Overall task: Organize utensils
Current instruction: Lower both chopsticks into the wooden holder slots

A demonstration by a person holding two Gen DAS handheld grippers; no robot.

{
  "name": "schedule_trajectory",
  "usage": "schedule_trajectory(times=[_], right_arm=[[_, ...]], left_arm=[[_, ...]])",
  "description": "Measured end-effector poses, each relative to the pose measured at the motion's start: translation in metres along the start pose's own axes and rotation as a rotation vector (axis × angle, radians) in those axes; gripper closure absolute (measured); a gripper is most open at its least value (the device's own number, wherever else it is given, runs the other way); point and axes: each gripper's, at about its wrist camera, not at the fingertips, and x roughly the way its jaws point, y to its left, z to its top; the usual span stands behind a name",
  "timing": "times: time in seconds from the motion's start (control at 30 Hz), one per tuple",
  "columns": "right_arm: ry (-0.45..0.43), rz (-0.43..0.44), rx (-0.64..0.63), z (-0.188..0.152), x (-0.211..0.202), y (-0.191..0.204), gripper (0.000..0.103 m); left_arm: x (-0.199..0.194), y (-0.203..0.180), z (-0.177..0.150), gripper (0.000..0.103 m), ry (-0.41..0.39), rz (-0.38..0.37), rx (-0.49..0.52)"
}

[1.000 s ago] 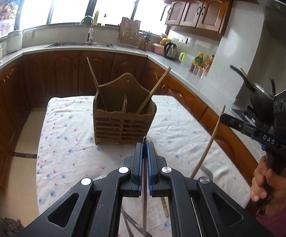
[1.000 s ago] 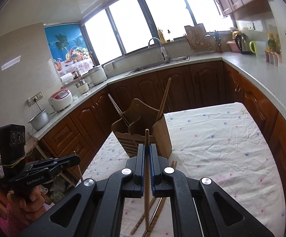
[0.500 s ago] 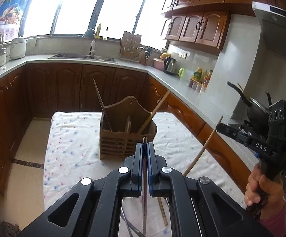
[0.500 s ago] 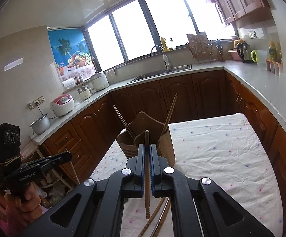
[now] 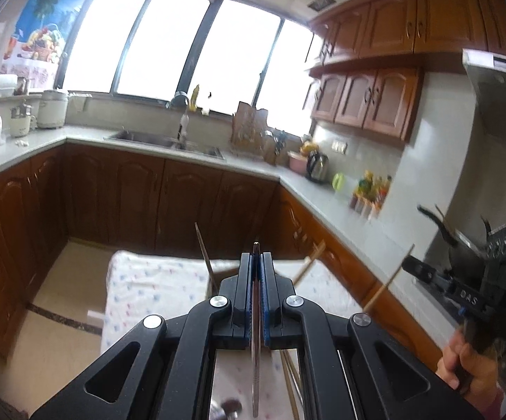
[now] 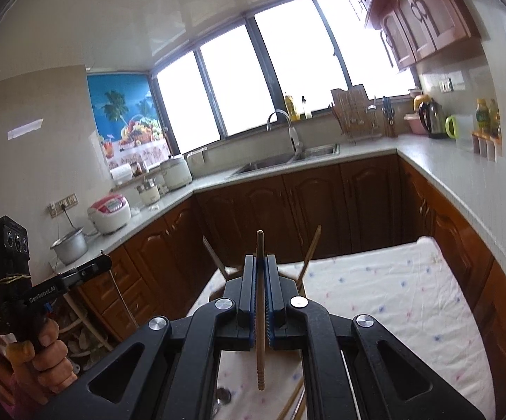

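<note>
My left gripper (image 5: pixel 256 259) is shut on a thin metal utensil (image 5: pixel 255 357) that hangs down below the pads, lifted above the table. My right gripper (image 6: pixel 260 260) is shut on a wooden chopstick (image 6: pixel 260 360), held almost upright. The wooden utensil holder is nearly all hidden behind the fingers in both views. Only the two sticks in it show, a dark stick (image 5: pixel 202 245) (image 6: pixel 214 255) and a pale stick (image 5: pixel 310 262) (image 6: pixel 310 255). The right gripper (image 5: pixel 417 267) shows at the right with its chopstick (image 5: pixel 389 280). The left gripper (image 6: pixel 100 263) shows at the left.
The table wears a white flowered cloth (image 6: pixel 392 297) (image 5: pixel 148 287). Loose chopsticks (image 6: pixel 291 402) (image 5: pixel 291 378) and a round metal utensil end (image 5: pixel 225 407) lie near its front. Dark wood cabinets (image 5: pixel 141 196) and a counter with sink (image 6: pixel 287 161) ring the table.
Both grippers have risen with their utensils and the views have tilted upward. The wooden holder has dropped out of sight behind the fingers. Both grips have stayed shut.
</note>
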Motion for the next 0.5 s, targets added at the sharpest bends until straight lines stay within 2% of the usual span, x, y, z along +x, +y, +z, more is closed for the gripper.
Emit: schedule_trajectory(times=[0.3, 0.5], right_arm=[[-0.097, -0.014, 0.016, 0.041, 0.018, -0.002, 0.099], [-0.125, -0.037, 0.03, 0.05, 0.042, -0.008, 0.099]], left_arm=[[0.032, 0.006, 0.024, 0.101, -0.119, 0.046, -0.021], [0.071, 0.006, 0.015, 0.101, -0.168, 0.091, -0.039]])
